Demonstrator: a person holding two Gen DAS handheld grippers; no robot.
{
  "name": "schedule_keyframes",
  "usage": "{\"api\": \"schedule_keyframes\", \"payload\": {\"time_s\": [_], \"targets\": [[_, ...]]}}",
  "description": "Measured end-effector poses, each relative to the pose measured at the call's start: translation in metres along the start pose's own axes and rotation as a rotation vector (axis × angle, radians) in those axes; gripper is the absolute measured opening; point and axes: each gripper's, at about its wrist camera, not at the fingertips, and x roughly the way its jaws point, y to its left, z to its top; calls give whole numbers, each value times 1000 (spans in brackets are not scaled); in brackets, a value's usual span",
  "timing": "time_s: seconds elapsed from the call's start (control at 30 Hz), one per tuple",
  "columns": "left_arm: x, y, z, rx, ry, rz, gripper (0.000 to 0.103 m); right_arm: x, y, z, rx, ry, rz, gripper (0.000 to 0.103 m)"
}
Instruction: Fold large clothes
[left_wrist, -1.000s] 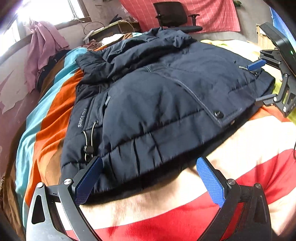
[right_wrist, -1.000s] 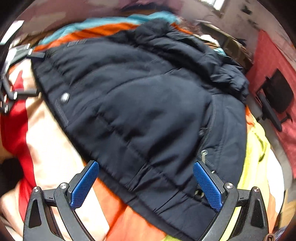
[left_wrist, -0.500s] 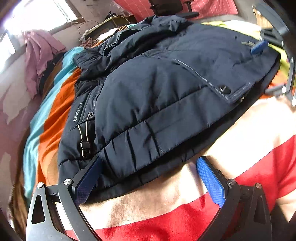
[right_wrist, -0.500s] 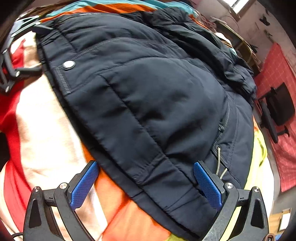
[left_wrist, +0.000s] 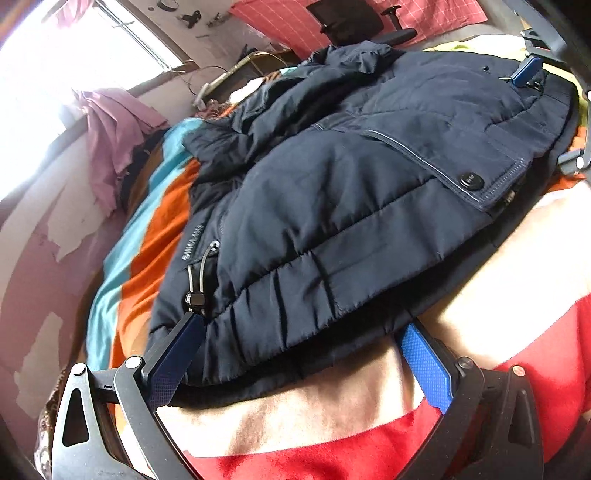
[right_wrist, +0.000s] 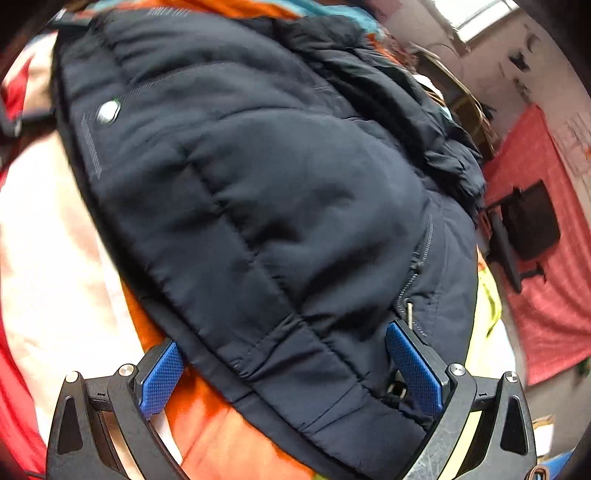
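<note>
Jacket (left_wrist: 369, 192), dark navy and quilted, lying flat on my striped blanket (left_wrist: 147, 240) of teal, orange, cream and red bands. My left tongs (left_wrist: 295, 339) stand spread wide at the near hem, their left blue pad (left_wrist: 173, 354) touching the hem beside a drawcord toggle (left_wrist: 195, 297), their right pad (left_wrist: 424, 365) on the cream band just under the hem edge. My right tongs (right_wrist: 284, 354) likewise stand spread, straddling the hem at the jacket's right corner near a zipper pull (right_wrist: 410, 314). A snap button (left_wrist: 470, 181) marks the front placket. Far off: an office chair (left_wrist: 351, 22), a pink cloth (left_wrist: 110, 133) below the window.
</note>
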Motion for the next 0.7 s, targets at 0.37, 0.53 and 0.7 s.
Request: {"api": "schedule_keyframes", "payload": {"time_s": [0.37, 0.53, 0.7], "targets": [[-17, 18, 6, -111, -59, -10, 101, -30, -39, 10, 270, -142, 119, 81], [-27, 19, 9, -124, -96, 7, 100, -42, -34, 12, 267, -203, 95, 67], [-32, 24, 17, -155, -119, -20, 77, -50, -32, 14, 259, -247, 92, 38]]}}
